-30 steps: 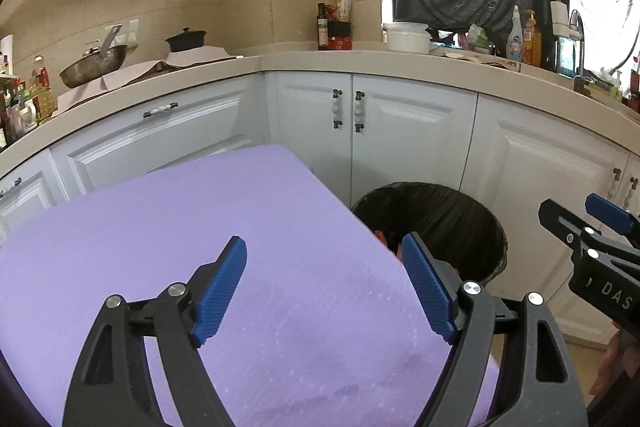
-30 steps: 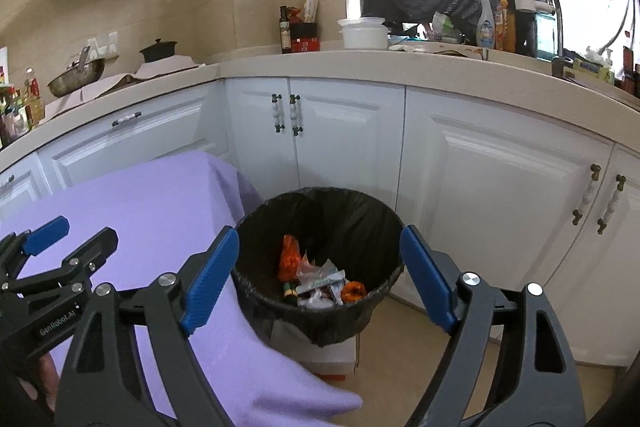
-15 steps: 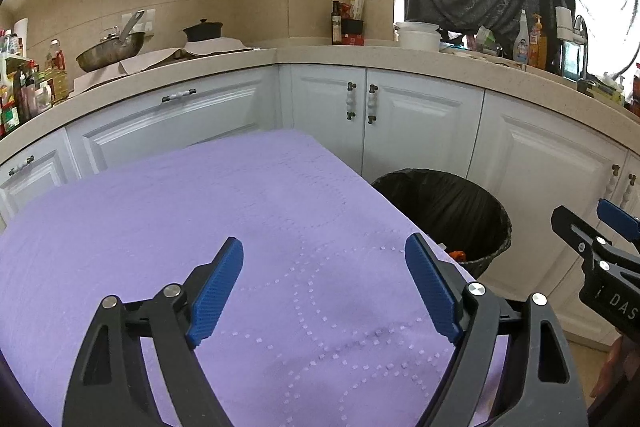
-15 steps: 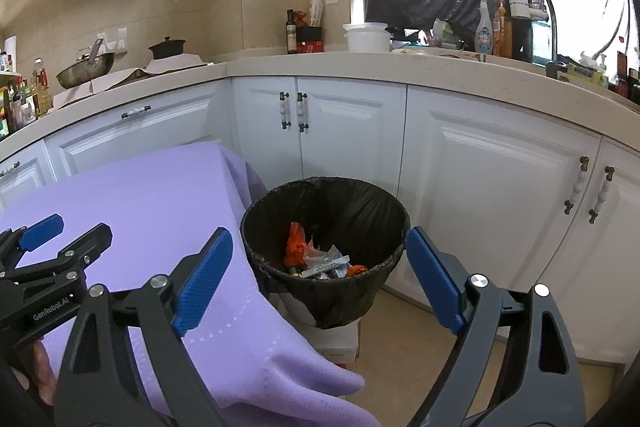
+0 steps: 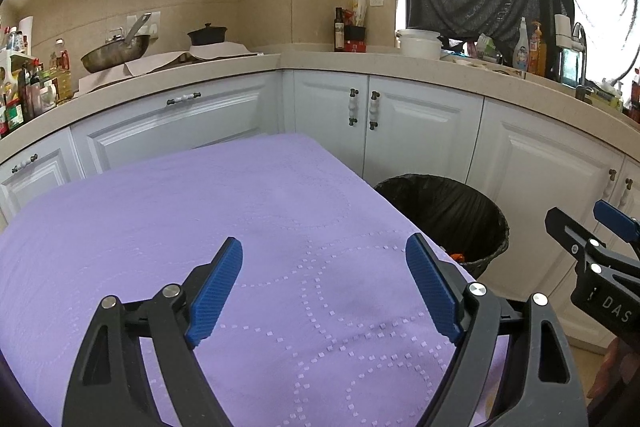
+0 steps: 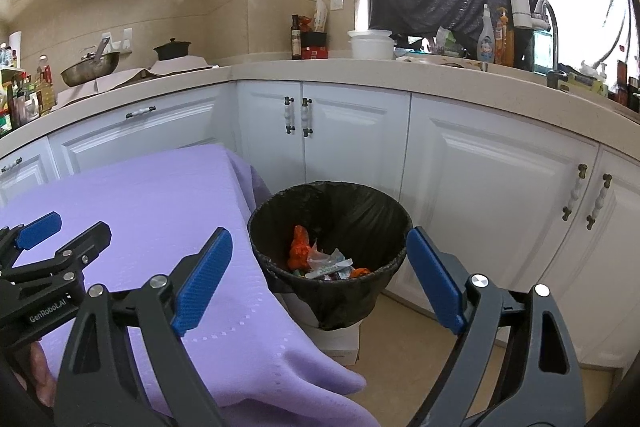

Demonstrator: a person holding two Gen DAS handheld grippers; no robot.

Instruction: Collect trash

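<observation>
Far left, along the back counter (image 5: pixel 224 67): a wok (image 5: pixel 114 57) and a dark lidded pot (image 5: pixel 207 35), well apart from the work area.

Left gripper (image 5: pixel 324 243): held above the purple-clothed surface (image 5: pixel 200 207), tilted gently downward toward the cabinets. Spread wide, blue pads (image 5: pixel 216 291) well apart, only bare cloth seen between them. Touching nothing. Seen from the right wrist view at the left edge, side on, over the cloth, with a bit of the left hand (image 6: pixel 38 371) under it.

Just right of the surface's far corner, on the floor against the white cabinets (image 6: pixel 500 187): round trash bin (image 6: pixel 332 295) lined with a black bag, standing on a pale box (image 6: pixel 340 339). Inside, at the bottom: an orange wrapper (image 6: pixel 298 247) and crumpled white wrappers (image 6: pixel 330 265), lying together in a small heap. From the left wrist view only a sliver of orange shows past the cloth's edge.

Right gripper (image 6: pixel 319 233): held beside the left one, level with it, also tipped gently downward, aimed at the bin's open mouth. Left finger over the cloth's draped edge, right finger over the floor by the cabinets. Just been opening; now spread wide, empty, with the bin framed in the gap but well beyond the tips. A little of the right hand (image 5: pixel 612 363) visible below it in the left wrist view.
</observation>
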